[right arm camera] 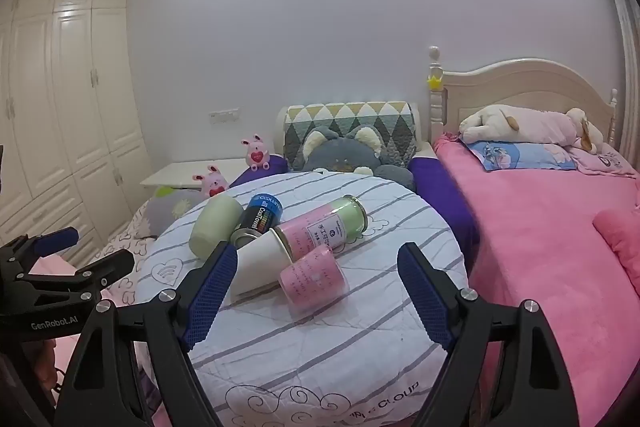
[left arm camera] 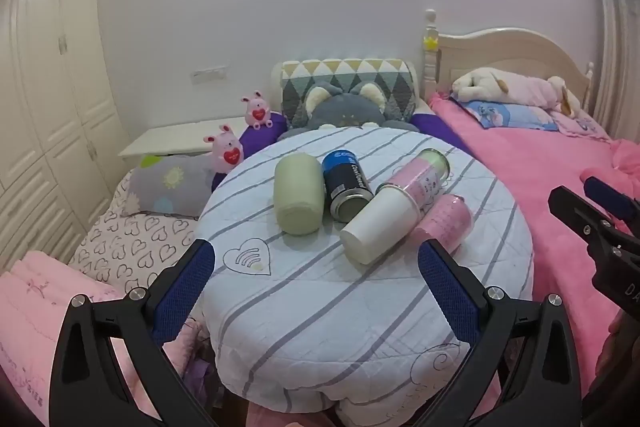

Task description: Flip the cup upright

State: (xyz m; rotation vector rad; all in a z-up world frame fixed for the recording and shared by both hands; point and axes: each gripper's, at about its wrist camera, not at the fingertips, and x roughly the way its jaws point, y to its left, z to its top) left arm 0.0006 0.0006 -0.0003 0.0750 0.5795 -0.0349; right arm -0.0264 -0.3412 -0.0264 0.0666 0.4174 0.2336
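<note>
A white paper cup [left arm camera: 378, 227] lies on its side on a round table under a striped white cloth [left arm camera: 320, 307], its base toward me. It also shows in the right wrist view [right arm camera: 260, 265]. Around it lie a pale green cup [left arm camera: 298, 197], a blue-black can [left arm camera: 346, 187], a pink-and-green can [left arm camera: 420, 177] and a pink cup [left arm camera: 442, 223]. My left gripper [left arm camera: 316, 267] is open and empty, short of the cups. My right gripper [right arm camera: 316, 271] is open and empty, its jaws either side of the white cup and pink cup [right arm camera: 314, 277].
A pink bed [right arm camera: 540, 227] runs along the right. Plush toys and cushions [left arm camera: 344, 107] sit behind the table. A pillow and heart-print bedding [left arm camera: 132, 247] lie to the left, with a white wardrobe [left arm camera: 48, 87] beyond.
</note>
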